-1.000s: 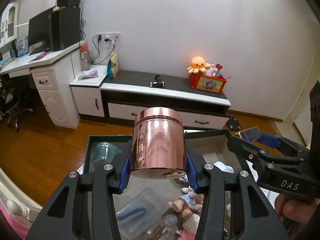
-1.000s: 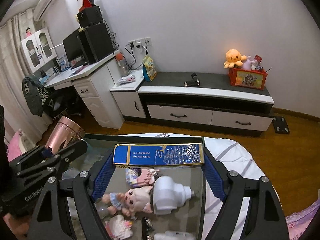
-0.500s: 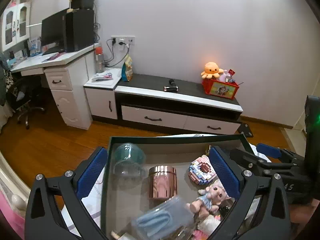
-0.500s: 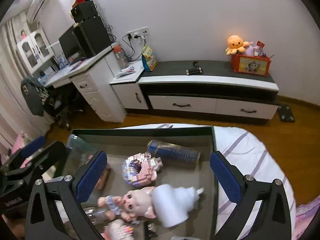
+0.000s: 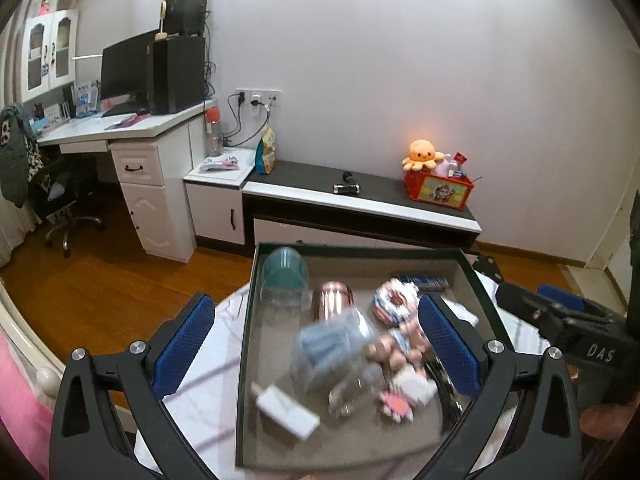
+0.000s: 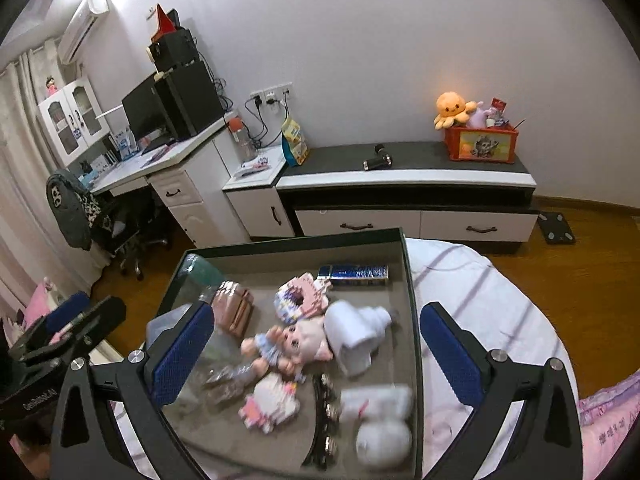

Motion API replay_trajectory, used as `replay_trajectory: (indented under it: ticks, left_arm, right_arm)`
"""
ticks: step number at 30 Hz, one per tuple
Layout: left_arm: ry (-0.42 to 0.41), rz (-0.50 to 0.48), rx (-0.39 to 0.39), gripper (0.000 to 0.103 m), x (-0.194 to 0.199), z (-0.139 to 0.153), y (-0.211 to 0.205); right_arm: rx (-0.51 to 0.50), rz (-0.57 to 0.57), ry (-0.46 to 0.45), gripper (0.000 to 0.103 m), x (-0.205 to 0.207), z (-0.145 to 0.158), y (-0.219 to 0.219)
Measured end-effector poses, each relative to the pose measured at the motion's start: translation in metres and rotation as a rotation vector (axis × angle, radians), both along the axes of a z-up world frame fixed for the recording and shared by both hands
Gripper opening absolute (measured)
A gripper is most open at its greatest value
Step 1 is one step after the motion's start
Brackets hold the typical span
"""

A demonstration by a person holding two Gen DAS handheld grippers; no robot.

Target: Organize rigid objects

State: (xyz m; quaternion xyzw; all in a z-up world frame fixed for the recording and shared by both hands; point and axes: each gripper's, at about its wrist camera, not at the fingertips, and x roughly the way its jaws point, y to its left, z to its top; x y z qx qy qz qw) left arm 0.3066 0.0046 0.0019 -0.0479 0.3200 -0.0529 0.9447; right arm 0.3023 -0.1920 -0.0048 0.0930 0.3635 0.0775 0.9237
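Hovering above the dark green tray (image 6: pixel 408 280), spread wide and holding nothing: right gripper (image 6: pixel 316 356), blue pads well apart. Same for left gripper (image 5: pixel 316 348), jaws fully parted, nothing between them.

Lying beyond the right fingertips, near the tray's far wall: blue box (image 6: pixel 354 273). Lying beyond the left fingertips, beside a teal-capped clear container (image 5: pixel 285 276): copper canister (image 5: pixel 332 300). Scattered between the fingers of both: block-built donut (image 6: pixel 300 298), piglet doll (image 6: pixel 292 344), white bottle (image 6: pixel 354 332), pink block figure (image 6: pixel 272 402), white round item (image 6: pixel 382 438), blurred clear pouch with blue contents (image 5: pixel 332 350).

Judging by this layout, largely done: everything visible gathered inside the tray, nothing seen loose on the bedsheet around it. Possibly left: tidying the jumble nearest the fingers, though hard to tell through motion blur.
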Motion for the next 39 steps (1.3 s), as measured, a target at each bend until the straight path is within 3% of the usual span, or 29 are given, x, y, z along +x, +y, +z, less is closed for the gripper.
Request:
replay_trajectory:
  ticks: [15, 24, 39]
  left_arm:
    - [-0.062, 0.0, 0.032, 0.103, -0.114, 0.024, 0.005]
    - [-0.093, 0.012, 0.034, 0.103, -0.169, 0.036, 0.002]
    - [-0.127, 0.044, 0.025, 0.103, -0.229, 0.039, 0.009]
  right_arm:
    - [-0.097, -0.045, -0.151, 0.103, -0.131, 0.043, 0.006]
    - [-0.099, -0.083, -0.198, 0.103, -0.195, 0.046, 0.001]
    - [-0.156, -0.048, -0.24, 0.103, -0.256, 0.05, 0.029]
